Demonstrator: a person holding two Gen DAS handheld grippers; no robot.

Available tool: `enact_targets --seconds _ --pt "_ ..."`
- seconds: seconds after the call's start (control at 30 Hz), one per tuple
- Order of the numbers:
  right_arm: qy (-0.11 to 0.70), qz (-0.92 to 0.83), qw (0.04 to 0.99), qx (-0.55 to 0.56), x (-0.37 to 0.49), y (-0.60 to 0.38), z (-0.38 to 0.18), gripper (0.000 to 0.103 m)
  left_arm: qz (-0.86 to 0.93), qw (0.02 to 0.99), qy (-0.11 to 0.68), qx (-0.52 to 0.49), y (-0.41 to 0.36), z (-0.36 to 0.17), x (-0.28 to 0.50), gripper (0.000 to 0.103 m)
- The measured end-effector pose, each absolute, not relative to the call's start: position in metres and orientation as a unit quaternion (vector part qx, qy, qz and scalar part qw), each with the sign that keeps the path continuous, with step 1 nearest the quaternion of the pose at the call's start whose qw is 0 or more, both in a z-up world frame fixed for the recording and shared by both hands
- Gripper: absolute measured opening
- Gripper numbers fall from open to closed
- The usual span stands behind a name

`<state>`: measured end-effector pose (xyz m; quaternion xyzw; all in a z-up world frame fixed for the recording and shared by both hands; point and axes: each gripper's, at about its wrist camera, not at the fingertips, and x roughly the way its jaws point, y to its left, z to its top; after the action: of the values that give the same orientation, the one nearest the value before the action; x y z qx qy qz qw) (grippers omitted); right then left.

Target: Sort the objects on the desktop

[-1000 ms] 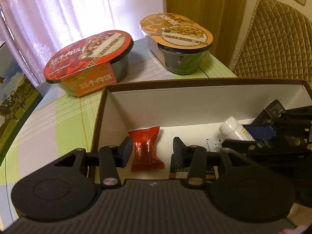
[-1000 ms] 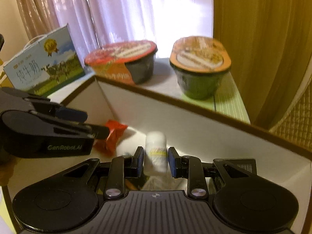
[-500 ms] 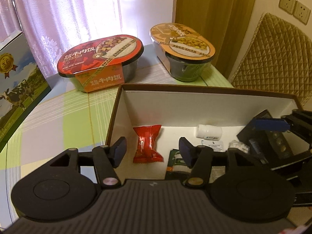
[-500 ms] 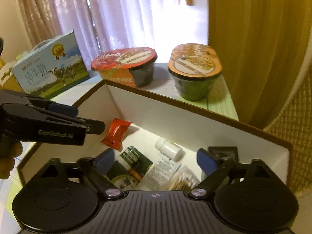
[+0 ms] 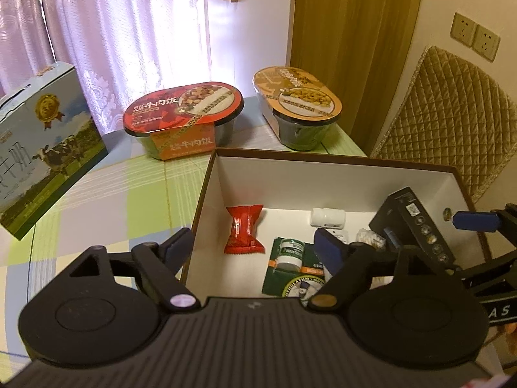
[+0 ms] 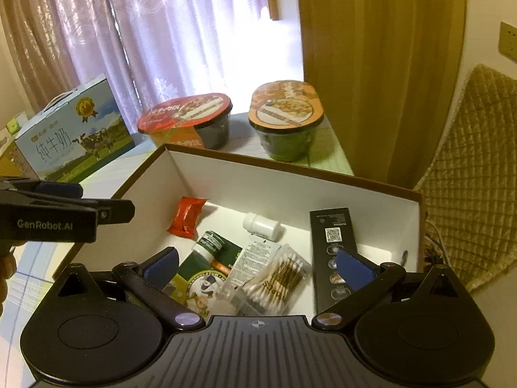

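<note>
The blue-and-green cardboard milk carton (image 5: 42, 148) ran off the left-wrist picture's left edge. The left gripper's dark frame hid the lower part of the dark green flat packet (image 5: 292, 274). Print on the tall black rectangular box (image 6: 332, 236) was too small to read.

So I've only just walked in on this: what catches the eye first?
The open white box in the middle, holding a red snack packet, a white bottle lying on its side, cotton swabs and a black carton. Behind it on the checked tablecloth stand two sealed meal bowls, red-lidded and orange-lidded.
</note>
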<state>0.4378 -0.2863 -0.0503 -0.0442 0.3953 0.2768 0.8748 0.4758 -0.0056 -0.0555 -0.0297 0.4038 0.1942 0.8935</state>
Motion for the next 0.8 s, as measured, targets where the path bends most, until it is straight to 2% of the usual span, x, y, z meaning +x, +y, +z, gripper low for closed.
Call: enact_targets --seconds 0.33,0.53,0.8 --pt "0.397 0.272 0.875 -0.050 0.403 -0.302 -0.040 0.101 0.211 0.897 0.388 -0.021 -0.035 -0.040 0.442 0.087" --pt "0.401 0.269 0.873 -0.062 0.388 -0.314 -0.042 0.101 0.234 0.898 0.373 -0.009 -0.054 -0.031 0.422 0.094" --pt "0.393 0.270 0.875 -0.084 0.372 -0.322 -0.042 0.101 0.257 0.897 0.359 -0.008 -0.079 -0.028 0.399 0.095"
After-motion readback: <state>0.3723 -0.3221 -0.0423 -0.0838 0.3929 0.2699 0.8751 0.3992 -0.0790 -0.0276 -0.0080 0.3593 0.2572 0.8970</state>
